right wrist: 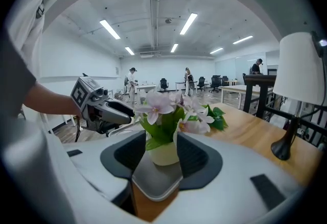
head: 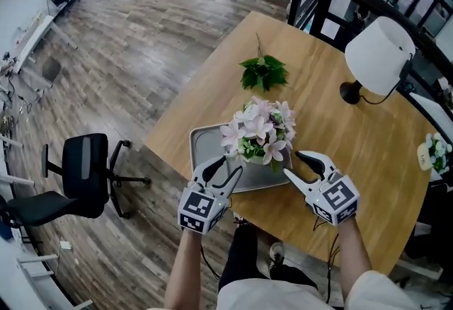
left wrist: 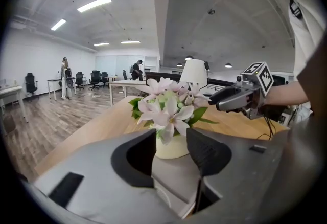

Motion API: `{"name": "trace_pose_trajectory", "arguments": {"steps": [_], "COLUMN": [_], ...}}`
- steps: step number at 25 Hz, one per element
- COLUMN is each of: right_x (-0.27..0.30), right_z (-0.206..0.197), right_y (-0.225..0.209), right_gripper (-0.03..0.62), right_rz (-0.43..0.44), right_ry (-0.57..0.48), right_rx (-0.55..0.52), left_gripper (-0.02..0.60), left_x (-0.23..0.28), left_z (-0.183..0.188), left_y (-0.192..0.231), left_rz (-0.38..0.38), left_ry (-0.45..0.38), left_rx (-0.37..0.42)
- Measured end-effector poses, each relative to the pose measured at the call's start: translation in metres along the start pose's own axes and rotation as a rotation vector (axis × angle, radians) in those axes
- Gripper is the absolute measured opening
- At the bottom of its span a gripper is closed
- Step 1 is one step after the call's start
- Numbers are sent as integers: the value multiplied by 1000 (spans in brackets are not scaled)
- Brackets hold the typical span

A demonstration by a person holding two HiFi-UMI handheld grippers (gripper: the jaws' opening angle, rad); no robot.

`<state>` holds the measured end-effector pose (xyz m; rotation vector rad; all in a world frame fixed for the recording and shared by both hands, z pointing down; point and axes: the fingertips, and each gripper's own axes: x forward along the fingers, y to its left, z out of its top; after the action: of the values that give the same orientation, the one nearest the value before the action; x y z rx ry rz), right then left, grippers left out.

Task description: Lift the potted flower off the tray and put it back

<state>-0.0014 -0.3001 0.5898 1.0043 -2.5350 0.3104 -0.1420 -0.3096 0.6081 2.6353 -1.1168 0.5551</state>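
The potted flower (head: 258,133), pink-white blooms in a cream pot, stands on the grey tray (head: 204,147) near the wooden table's front edge. My left gripper (head: 230,163) hovers open over the tray's front, just left of the pot. My right gripper (head: 291,163) is open at the tray's right front corner. In the left gripper view the pot (left wrist: 171,149) shows ahead between the open fingers (left wrist: 140,159), untouched, with the right gripper (left wrist: 227,97) beyond. In the right gripper view the pot (right wrist: 163,154) sits ahead of the open jaws on the tray corner (right wrist: 156,184), with the left gripper (right wrist: 115,110) behind.
A white-shaded lamp (head: 379,54) stands at the table's back right. A green leafy sprig (head: 263,72) lies behind the tray. Another small flower pot (head: 433,153) sits at the right edge. A black office chair (head: 81,178) stands on the floor to the left.
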Motion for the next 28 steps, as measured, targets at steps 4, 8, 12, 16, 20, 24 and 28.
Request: {"name": "trace_pose_trajectory", "arguments": {"steps": [4,8,12,16,20,24,28], "right_x": [15,32,47,65,82,94,104], "right_z": [-18,-34,-45,-58,-70,-74,-70], "right_y": [-5,-9,-10,-11,-14,-14,-12], "right_gripper": [247,290,359,403,407,413,420], "right_rz": [58,107,145,175,173,192,219], "right_ry": [45,64,69,94,138,154,142], "right_rx": [-16,-1,0,-41,-94,-113,-104], "left_gripper": [274,341,386,411,423,423,433], "left_x": [10,23,39,56,71,83,87], "left_z": [-16,-33,-34,-39,-41,-44,-43], "left_y": [6,8,10,9,8,10,12], "left_rz": [-49,-100,-139,-198,-236,-268,-298], "left_ry": [31,57,35,57,79,93,82], "left_rx": [5,20,15,60,107,134,130]}}
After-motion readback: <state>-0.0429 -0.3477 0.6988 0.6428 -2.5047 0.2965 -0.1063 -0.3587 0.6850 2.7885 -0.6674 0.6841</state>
